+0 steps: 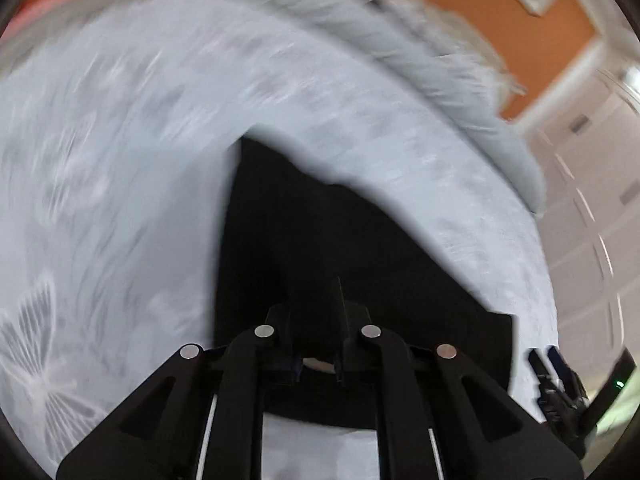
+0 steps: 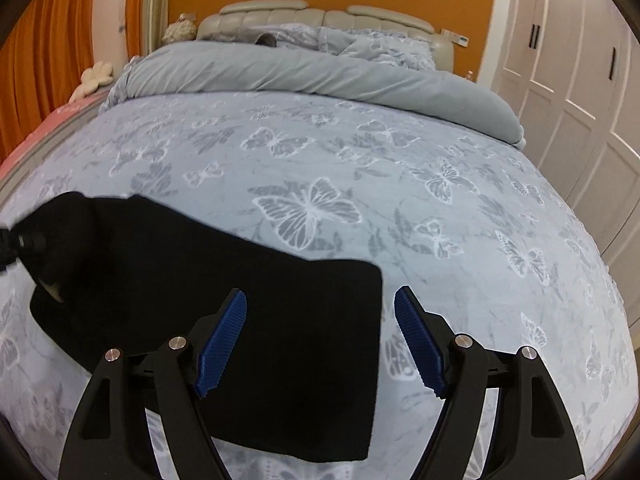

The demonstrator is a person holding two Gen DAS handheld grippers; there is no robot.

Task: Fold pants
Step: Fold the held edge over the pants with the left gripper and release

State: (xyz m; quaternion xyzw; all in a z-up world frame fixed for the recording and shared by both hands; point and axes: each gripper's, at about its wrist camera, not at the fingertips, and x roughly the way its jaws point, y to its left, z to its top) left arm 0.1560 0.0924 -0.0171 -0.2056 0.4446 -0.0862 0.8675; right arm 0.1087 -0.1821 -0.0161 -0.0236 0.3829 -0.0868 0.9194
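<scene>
Already the pants [image 2: 224, 304] lie partly folded on the bed [image 2: 400, 184]. Left tool [image 1: 320, 344] is clenched on black cloth; right tool [image 2: 320, 340] hangs released, with folds apparently left.

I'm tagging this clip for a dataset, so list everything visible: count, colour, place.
Black fabric pants: one, black, lying on the sheet, near side.
Butterfly-print bed sheet: one, pale blue-grey, covering the bed.
Rolled grey duvet: one, grey, across the bed's far end.
Padded headboard: one, beige, against the orange wall.
Panelled wardrobe doors: several, white, right.
Left gripper: one, black, shut on the pants.
Right gripper: one, blue pads, open above the pants' edge.
</scene>
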